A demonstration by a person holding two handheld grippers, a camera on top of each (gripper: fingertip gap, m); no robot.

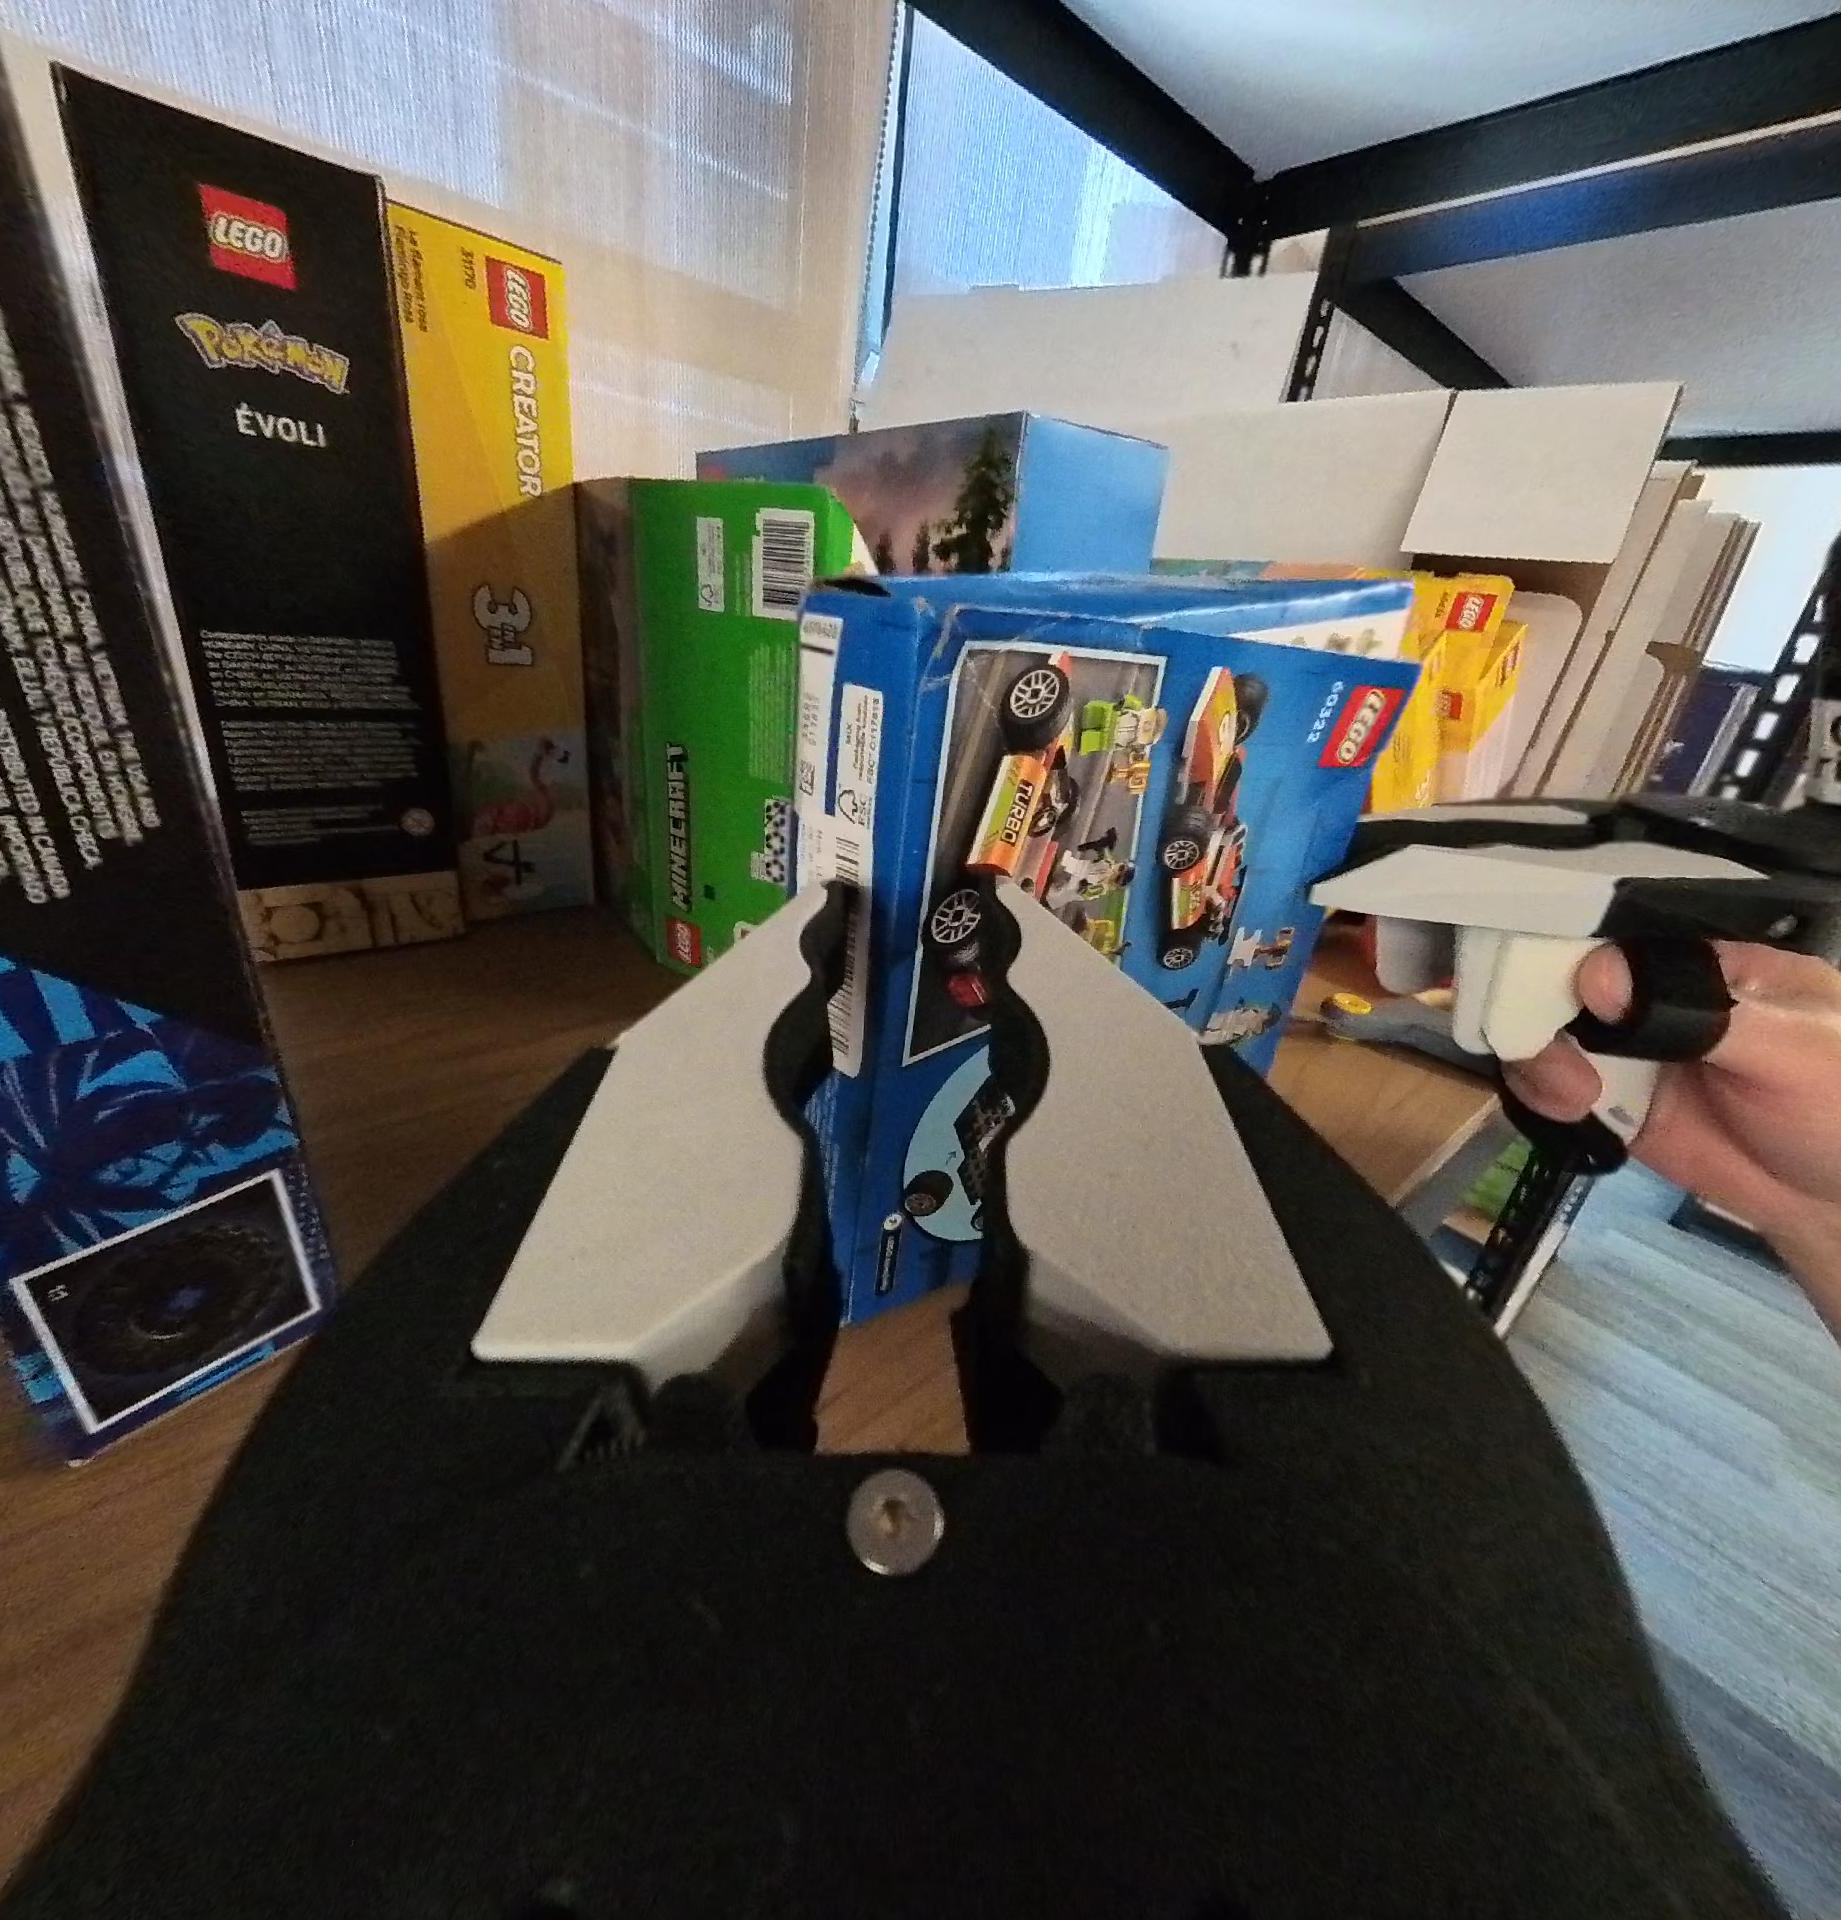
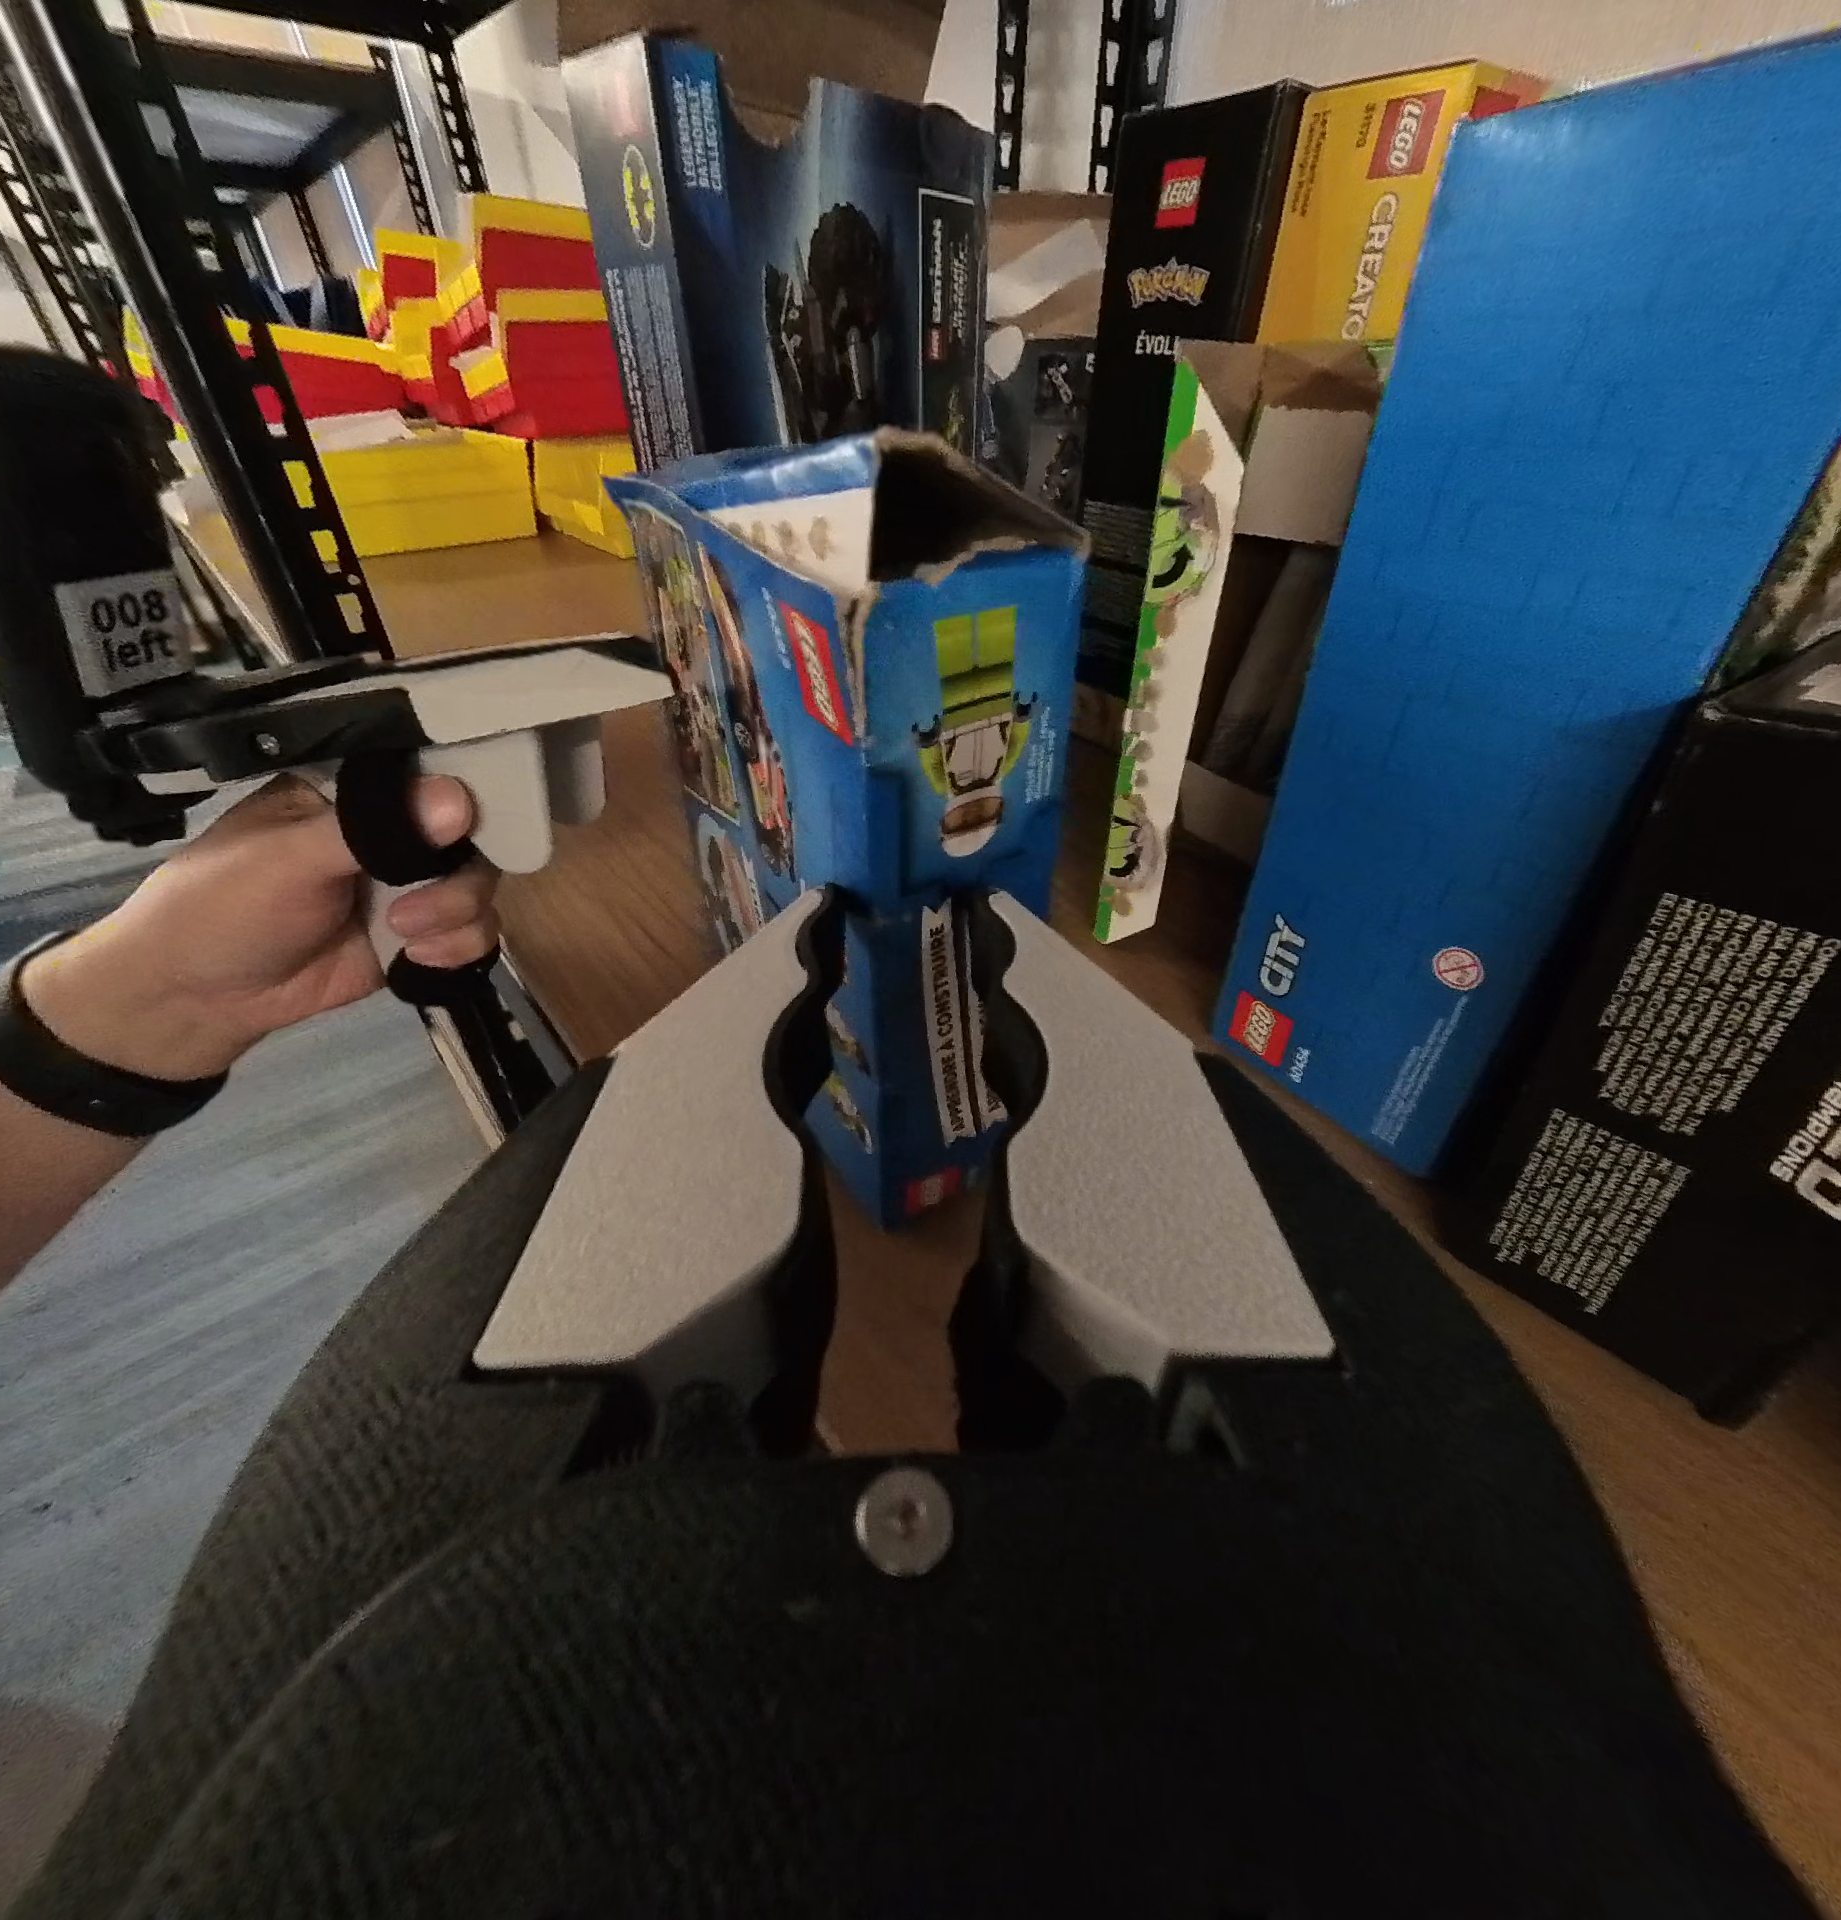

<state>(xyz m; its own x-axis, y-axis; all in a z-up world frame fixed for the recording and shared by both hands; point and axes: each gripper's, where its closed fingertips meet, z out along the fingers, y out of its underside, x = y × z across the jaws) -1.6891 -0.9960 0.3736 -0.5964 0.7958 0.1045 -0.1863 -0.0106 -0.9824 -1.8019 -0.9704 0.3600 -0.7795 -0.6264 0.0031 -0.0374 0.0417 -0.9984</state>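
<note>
A small blue toy-set box (image 1: 1103, 748) with a racing car picture stands upright on the wooden shelf (image 1: 428, 1049). Its top is torn open (image 2: 926, 520). My left gripper (image 1: 921, 904) is shut on the box's narrow left side. My right gripper (image 2: 911, 914) is shut on the opposite narrow side of the same box (image 2: 957, 675). Each gripper also shows in the other's view: the right one (image 1: 1415, 862) at the box's right edge, the left one (image 2: 542, 686) at its left edge, each held by a hand.
Upright boxes crowd the shelf: a tall black one (image 1: 272, 520), a yellow one (image 1: 500, 499), a green one (image 1: 718, 675), a large blue one (image 2: 1518, 623) and a black one (image 2: 1726, 987). White cardboard sheets (image 1: 1518, 488) stand at the right. Yellow and red bins (image 2: 459, 416) sit beyond a black shelf post (image 2: 261, 416).
</note>
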